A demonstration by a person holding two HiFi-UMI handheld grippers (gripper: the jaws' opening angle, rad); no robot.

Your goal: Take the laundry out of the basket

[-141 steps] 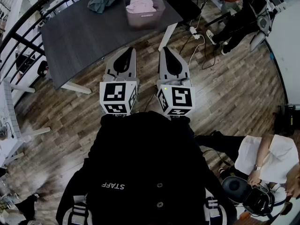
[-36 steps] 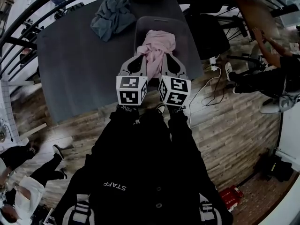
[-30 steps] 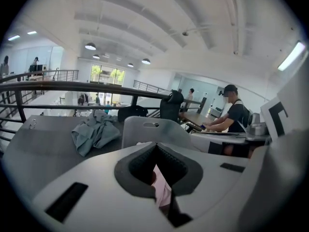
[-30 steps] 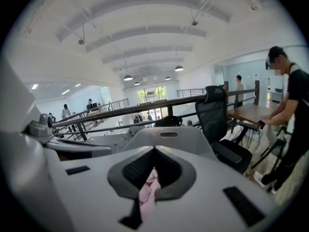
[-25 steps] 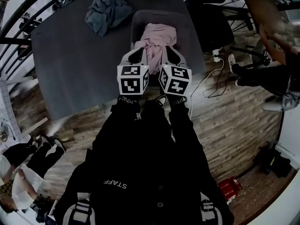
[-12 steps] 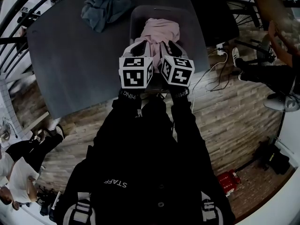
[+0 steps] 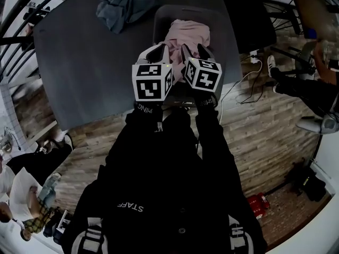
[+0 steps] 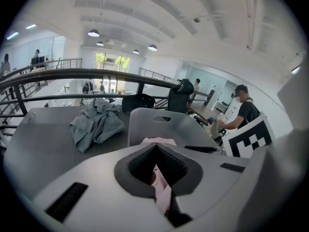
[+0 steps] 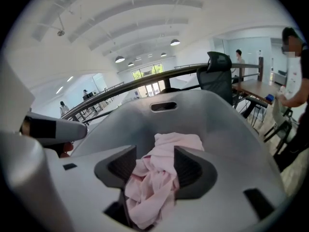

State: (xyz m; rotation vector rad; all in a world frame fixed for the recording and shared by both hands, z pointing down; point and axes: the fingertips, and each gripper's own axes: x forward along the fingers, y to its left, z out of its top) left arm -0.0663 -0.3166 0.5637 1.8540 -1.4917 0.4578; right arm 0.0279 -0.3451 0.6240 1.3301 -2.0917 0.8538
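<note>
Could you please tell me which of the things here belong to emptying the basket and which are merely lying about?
Job in hand: pink garment; grey laundry basket holding it.
Lying about: crumpled grey garment on the dark table; black office chair; white power strip.

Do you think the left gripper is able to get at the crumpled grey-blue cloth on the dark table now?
Probably not yet: the left gripper is shut on the pale pink garment in the grey basket; the grey-blue cloth lies unobstructed to its left.

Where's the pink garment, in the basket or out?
In: pink garment lies bunched inside the basket walls, left tongs pinching a fold.
</note>
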